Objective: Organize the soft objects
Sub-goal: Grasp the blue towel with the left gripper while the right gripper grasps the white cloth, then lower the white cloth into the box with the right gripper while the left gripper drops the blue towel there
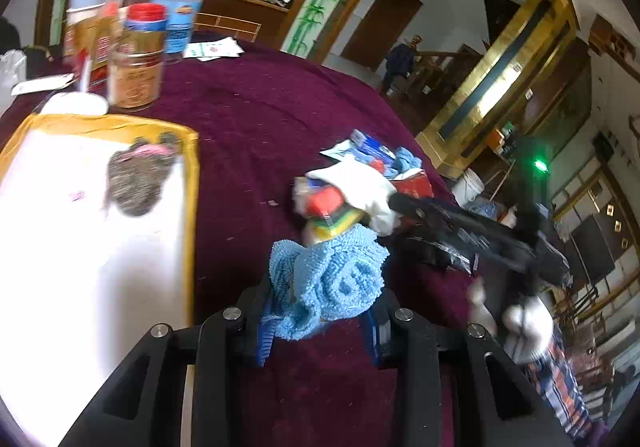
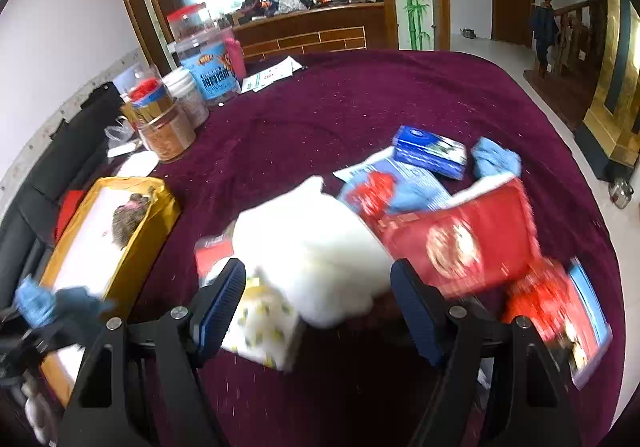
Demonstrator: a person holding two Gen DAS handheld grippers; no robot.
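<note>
1. The left gripper [image 1: 324, 307] holds a fluffy blue cloth [image 1: 328, 279]. Its jaws are closed on the cloth, above the dark red worktop [image 1: 256, 119].
2. The yellow box [image 1: 191, 175] sits just to the left of this gripper. A gray plush toy [image 1: 134, 177] with a pink bow already lies inside it on the white bottom.
3. The right gripper [image 2: 318, 307] has its jaws wide apart. A soft white cloth [image 2: 312, 243] lies between them, on top of the pile. The jaws do not squeeze it yet, I think.
4. Around the white cloth lie a red packet [image 2: 460, 239], a blue box [image 2: 430, 153] and a little yellow-spotted box [image 2: 268, 323]. These look hard, so they should stay behind.
5. My guess is that the blue cloth goes into the yellow box next. To do it well, lift the cloth over the box wall, go right above the white bottom, then let go.
6. The picture is blurry, so go slowly. Take care that the dangling cloth does not catch the box edge.
</note>
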